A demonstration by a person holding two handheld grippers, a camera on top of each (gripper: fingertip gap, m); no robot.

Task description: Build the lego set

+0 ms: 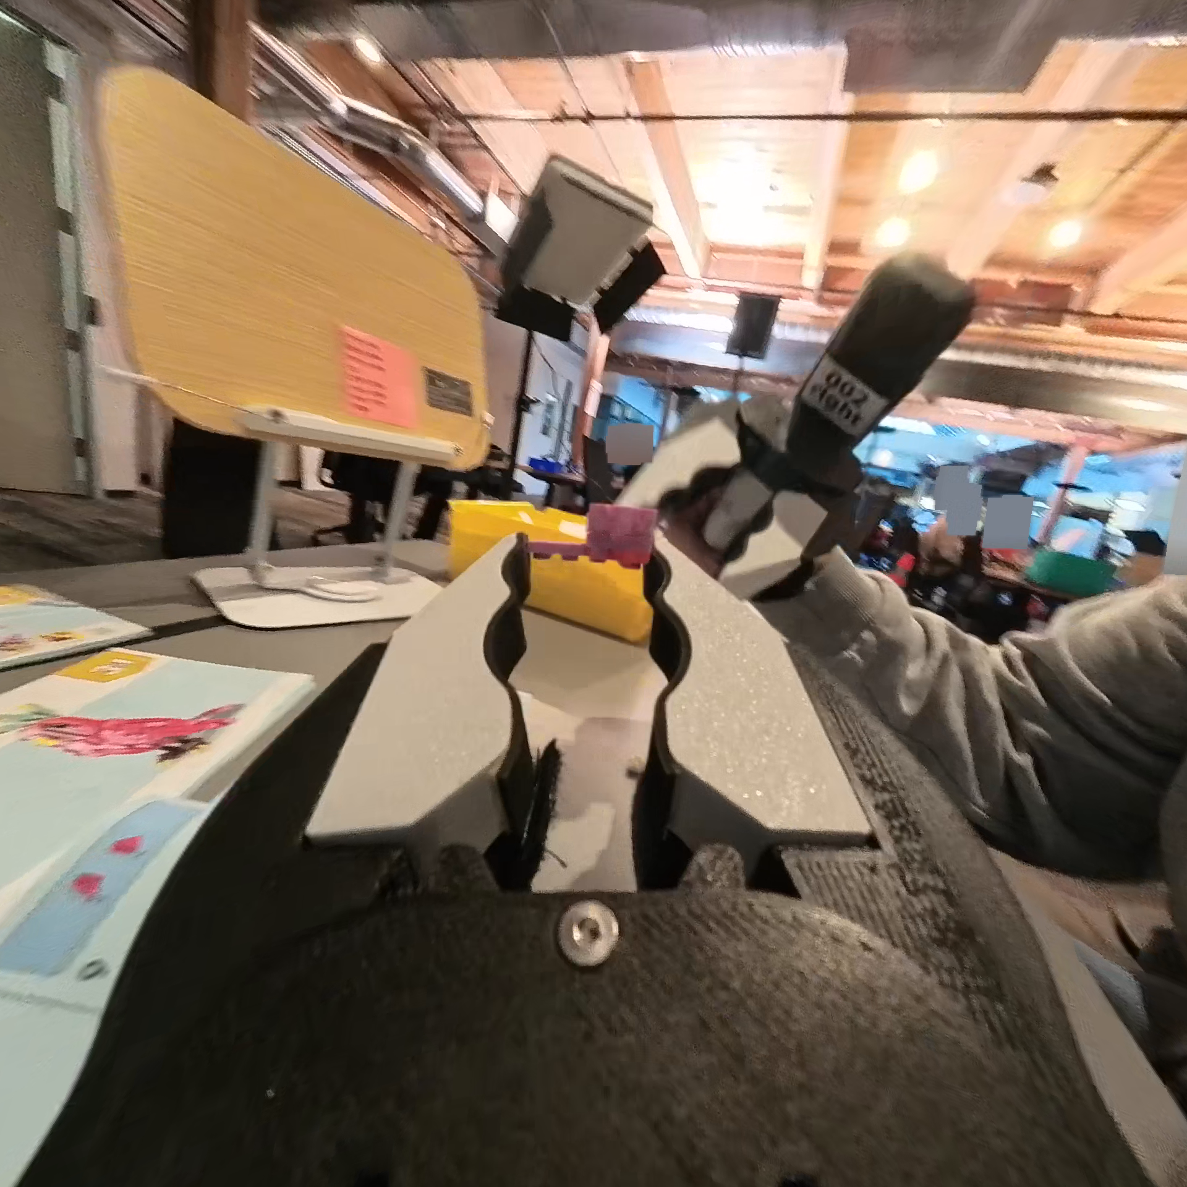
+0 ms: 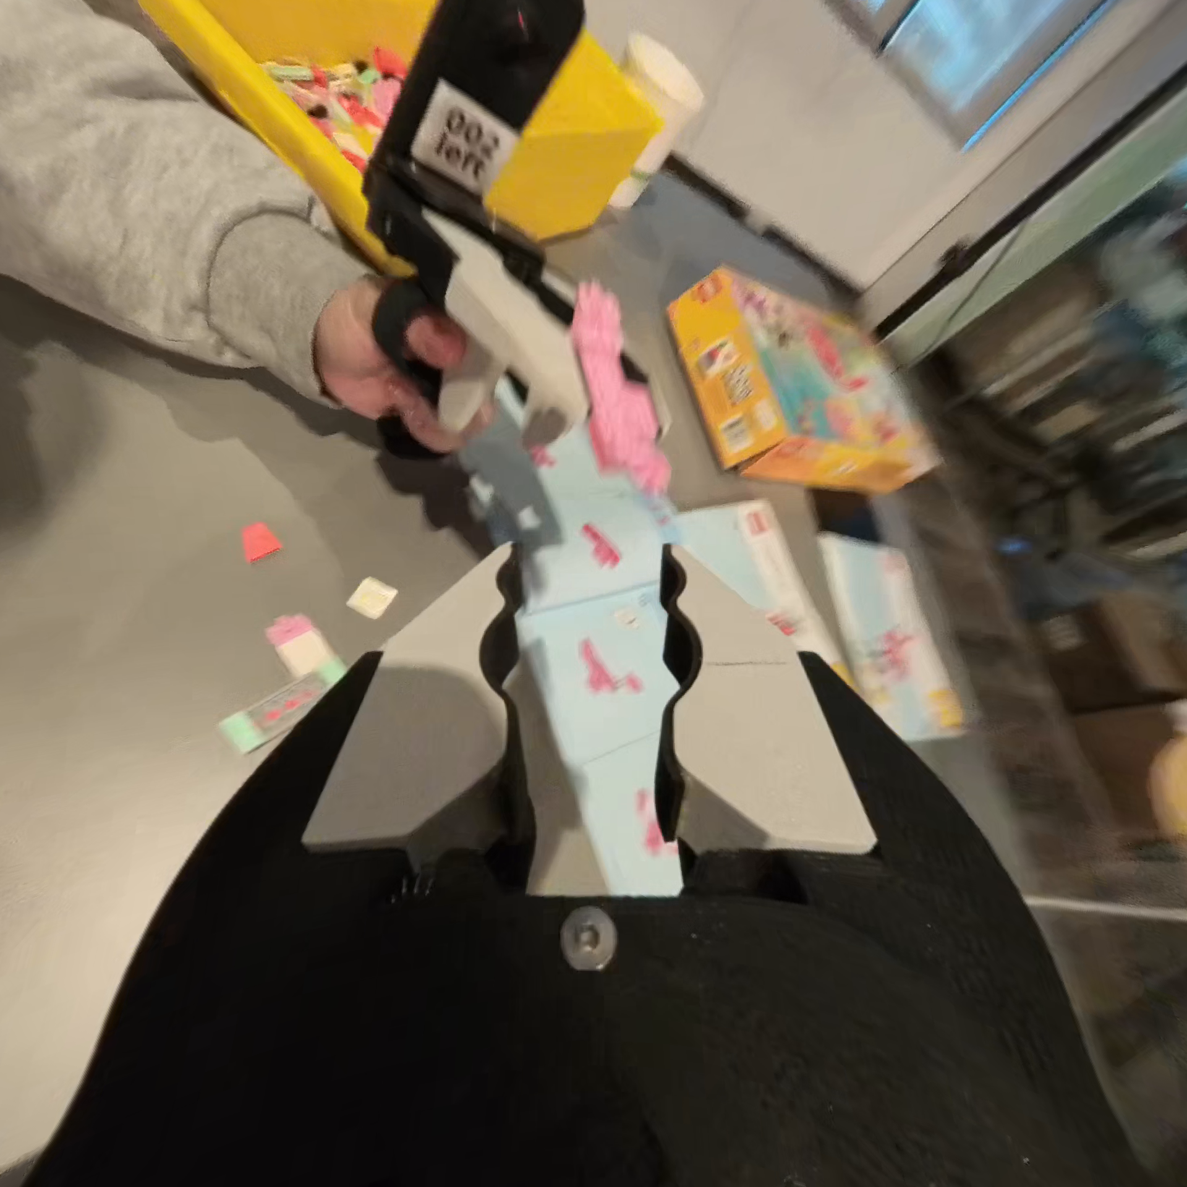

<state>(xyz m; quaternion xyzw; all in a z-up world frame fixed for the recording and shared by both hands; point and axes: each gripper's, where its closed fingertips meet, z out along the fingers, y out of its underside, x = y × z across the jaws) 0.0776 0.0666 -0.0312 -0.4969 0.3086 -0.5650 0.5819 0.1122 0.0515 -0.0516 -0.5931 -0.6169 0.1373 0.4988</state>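
We've got the pink build (image 1: pixel 616 536) pinched at the tips of our left tongs (image 1: pixel 591 552), lifted off the table w/ the yellow bin (image 1: pixel 578 597) just behind. Right tongs (image 2: pixel 588 555) gape empty over the booklet (image 2: pixel 591 655). Risk: the grip is only at the tips, so a jolt could twist the build loose or snap pieces off.

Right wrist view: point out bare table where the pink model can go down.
Bare grey table lies left of the red brick, below the sleeve. Crowded: loose pieces by the right gripper, open booklet ahead, boxes to the right.
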